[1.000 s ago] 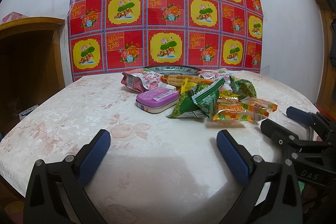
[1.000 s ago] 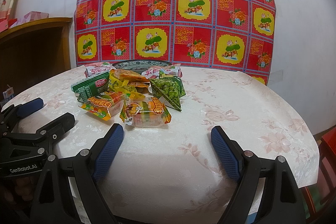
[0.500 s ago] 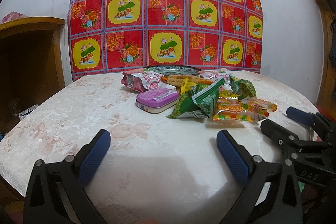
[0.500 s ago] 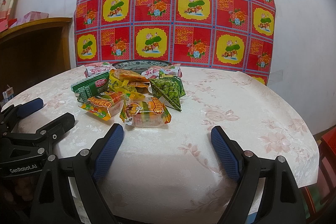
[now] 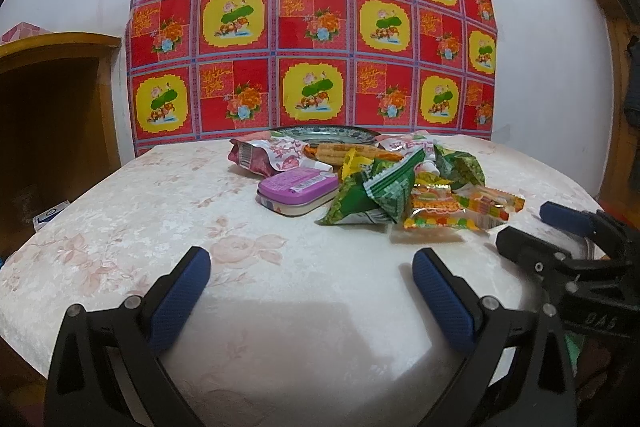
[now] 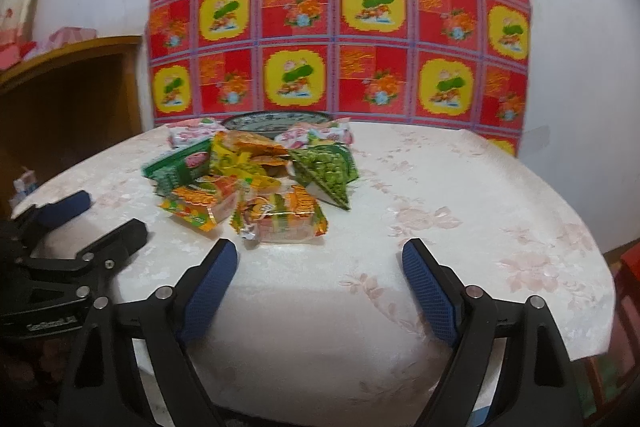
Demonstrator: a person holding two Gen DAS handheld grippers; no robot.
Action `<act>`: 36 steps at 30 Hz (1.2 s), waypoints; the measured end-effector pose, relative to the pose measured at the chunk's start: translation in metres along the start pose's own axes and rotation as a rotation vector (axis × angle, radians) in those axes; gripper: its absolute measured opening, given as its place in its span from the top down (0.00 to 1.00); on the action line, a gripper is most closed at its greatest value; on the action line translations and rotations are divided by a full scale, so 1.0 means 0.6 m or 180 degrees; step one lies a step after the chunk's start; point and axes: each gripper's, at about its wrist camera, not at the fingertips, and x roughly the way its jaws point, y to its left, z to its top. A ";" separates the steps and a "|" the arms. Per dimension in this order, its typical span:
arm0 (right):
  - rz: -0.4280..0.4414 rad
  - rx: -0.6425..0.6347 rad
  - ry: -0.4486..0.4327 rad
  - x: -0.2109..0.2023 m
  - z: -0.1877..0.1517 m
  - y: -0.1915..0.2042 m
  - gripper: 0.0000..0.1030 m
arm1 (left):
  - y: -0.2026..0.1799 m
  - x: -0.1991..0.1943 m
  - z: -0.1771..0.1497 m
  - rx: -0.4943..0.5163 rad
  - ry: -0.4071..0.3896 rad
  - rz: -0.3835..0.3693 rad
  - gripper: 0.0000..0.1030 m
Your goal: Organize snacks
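A heap of snack packets lies in the middle of the round table. In the left wrist view it shows a purple tin (image 5: 296, 187), a green triangular packet (image 5: 372, 199), orange-yellow gummy packets (image 5: 444, 217) and a pink packet (image 5: 268, 155). A dark patterned plate (image 5: 324, 135) sits behind the heap. My left gripper (image 5: 310, 261) is open and empty, short of the tin. In the right wrist view my right gripper (image 6: 320, 251) is open and empty, just before an orange packet (image 6: 280, 219); a green pea packet (image 6: 328, 167) lies behind. Each gripper shows in the other's view: right gripper (image 5: 528, 225), left gripper (image 6: 106, 215).
A pale flowered tablecloth (image 5: 160, 207) covers the table and hangs over its near edge. A wooden cabinet (image 5: 52, 99) stands at the left. A red and yellow patterned sheet (image 5: 312, 27) hangs on the white wall behind. The cloth to the right (image 6: 480, 195) bears nothing.
The right wrist view is slightly blurred now. Neither the snacks nor the grippers have visibly shifted.
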 end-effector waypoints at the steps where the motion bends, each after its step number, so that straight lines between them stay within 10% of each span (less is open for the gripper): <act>1: 0.0023 0.0010 -0.0016 0.000 0.000 -0.001 0.17 | -0.001 0.000 -0.002 -0.0003 -0.0019 0.0001 0.00; 8: 0.0161 0.0266 0.0058 0.017 0.023 -0.017 0.20 | 0.000 -0.001 -0.008 -0.0005 -0.0115 -0.0006 0.00; 15: 0.0388 0.0022 0.0213 0.049 0.040 0.006 0.60 | 0.015 -0.024 -0.005 -0.0058 -0.0066 -0.0175 0.18; 27: 0.0145 0.0116 0.0044 0.023 0.023 -0.036 0.62 | -0.034 -0.018 0.053 0.0042 0.0245 -0.1170 0.51; 36: 0.0014 0.0019 0.0006 0.014 0.013 -0.056 0.61 | -0.082 0.048 0.084 0.0199 0.0553 -0.0965 0.50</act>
